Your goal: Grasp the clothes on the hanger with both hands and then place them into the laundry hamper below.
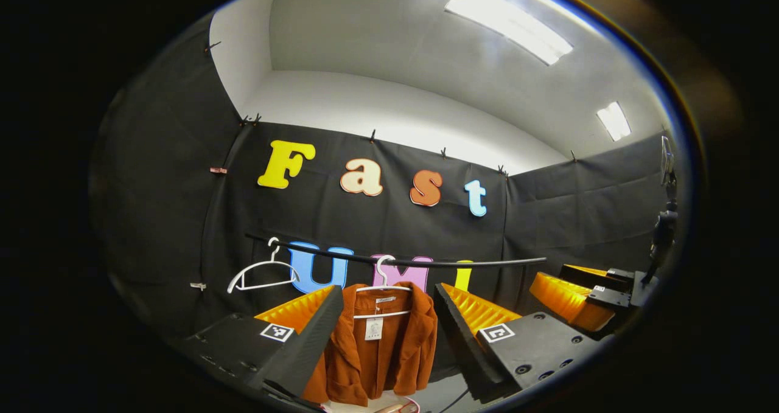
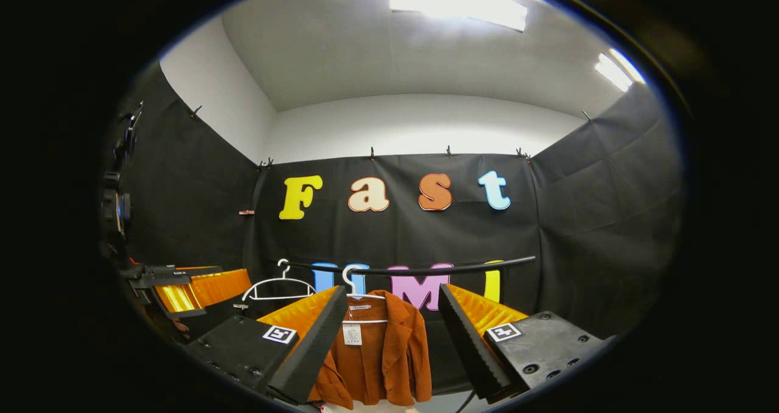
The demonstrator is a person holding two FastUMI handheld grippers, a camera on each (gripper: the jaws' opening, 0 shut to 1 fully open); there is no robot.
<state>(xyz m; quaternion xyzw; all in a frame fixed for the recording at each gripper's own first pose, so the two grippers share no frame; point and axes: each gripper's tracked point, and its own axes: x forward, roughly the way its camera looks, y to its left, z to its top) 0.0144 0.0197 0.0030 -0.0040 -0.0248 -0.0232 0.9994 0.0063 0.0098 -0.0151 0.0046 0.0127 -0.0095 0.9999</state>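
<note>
A rust-orange corduroy jacket (image 1: 380,346) hangs on a white hanger (image 1: 383,288) from a black rail (image 1: 401,260). It sits between the spread fingers of my left gripper (image 1: 386,331), which is open and still short of it. The right gripper view has the same jacket (image 2: 383,352) between the fingers of my open right gripper (image 2: 389,334), also at a distance. The right gripper (image 1: 575,297) appears at the right of the left gripper view. The left gripper (image 2: 195,288) appears at the left of the right gripper view. A bit of the hamper rim (image 1: 389,406) peeks out below the jacket.
An empty white hanger (image 1: 263,273) hangs on the rail to the jacket's left, also seen as the empty hanger (image 2: 279,285) in the right gripper view. Black cloth walls close the booth on three sides. A camera stand (image 1: 664,218) stands at the right wall.
</note>
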